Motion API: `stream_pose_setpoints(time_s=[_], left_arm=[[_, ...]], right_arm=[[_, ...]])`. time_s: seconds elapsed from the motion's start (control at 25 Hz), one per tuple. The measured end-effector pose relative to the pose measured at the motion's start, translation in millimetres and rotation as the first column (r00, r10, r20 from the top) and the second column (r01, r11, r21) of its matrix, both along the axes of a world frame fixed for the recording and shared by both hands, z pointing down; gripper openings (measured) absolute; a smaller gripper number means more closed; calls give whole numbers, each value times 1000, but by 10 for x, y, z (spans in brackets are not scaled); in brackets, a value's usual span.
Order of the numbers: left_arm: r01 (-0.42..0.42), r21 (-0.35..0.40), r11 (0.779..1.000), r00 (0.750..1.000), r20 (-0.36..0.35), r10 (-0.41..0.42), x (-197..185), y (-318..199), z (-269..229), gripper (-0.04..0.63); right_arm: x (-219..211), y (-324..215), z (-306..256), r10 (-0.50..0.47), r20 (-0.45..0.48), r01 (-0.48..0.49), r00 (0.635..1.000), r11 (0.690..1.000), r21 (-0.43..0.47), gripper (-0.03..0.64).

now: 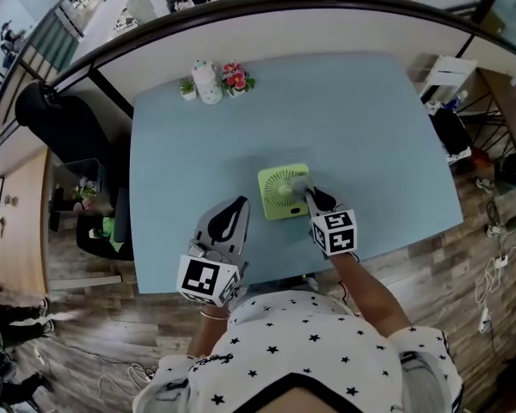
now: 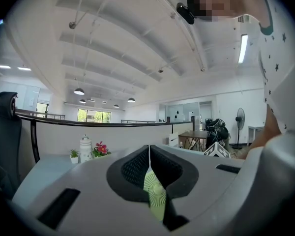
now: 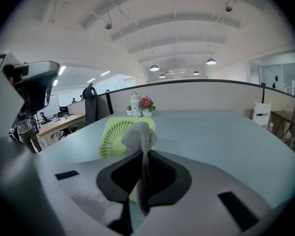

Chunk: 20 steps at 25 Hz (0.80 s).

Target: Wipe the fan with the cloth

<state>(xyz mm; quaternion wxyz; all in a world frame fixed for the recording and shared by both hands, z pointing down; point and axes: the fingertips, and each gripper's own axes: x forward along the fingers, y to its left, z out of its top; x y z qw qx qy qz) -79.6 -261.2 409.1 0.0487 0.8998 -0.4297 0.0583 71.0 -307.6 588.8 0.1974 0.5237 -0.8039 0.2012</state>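
Note:
A small light-green square fan point(image 1: 279, 194) lies face-up on the pale blue table point(image 1: 361, 127), near its front edge. My right gripper point(image 1: 310, 198) is shut on a grey cloth point(image 1: 299, 183) whose bunched end rests on the fan's right part. In the right gripper view the cloth point(image 3: 140, 137) hangs between the jaws of that gripper point(image 3: 143, 157), over the fan's grille point(image 3: 113, 136). My left gripper point(image 1: 237, 206) stands shut and empty just left of the fan, apart from it. Through that gripper's point(image 2: 149, 157) jaw slit a strip of the fan point(image 2: 155, 194) shows.
A white jar point(image 1: 207, 83), a small green plant pot point(image 1: 187, 89) and a red flower pot point(image 1: 236, 78) stand at the table's far left. A black office chair point(image 1: 64, 127) is beside the table's left edge. A curved partition runs behind the table.

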Motion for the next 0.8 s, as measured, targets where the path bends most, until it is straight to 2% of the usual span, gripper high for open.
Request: stream_pose_setpoints(time_s=[0.32, 0.48, 0.8], left_arm=[[-18, 5, 1000, 1000, 5, 18, 56, -17, -18, 32], [-14, 2, 1000, 1000, 2, 14, 63, -15, 9, 32], [14, 2, 1000, 1000, -1, -14, -65, 29, -6, 32]], right_arm=[[137, -21, 35, 38, 7, -38, 999, 999, -14, 31], [132, -10, 3, 49, 45, -48, 998, 999, -15, 31], [-602, 156, -234, -132, 106, 129, 986, 991, 31, 31]])
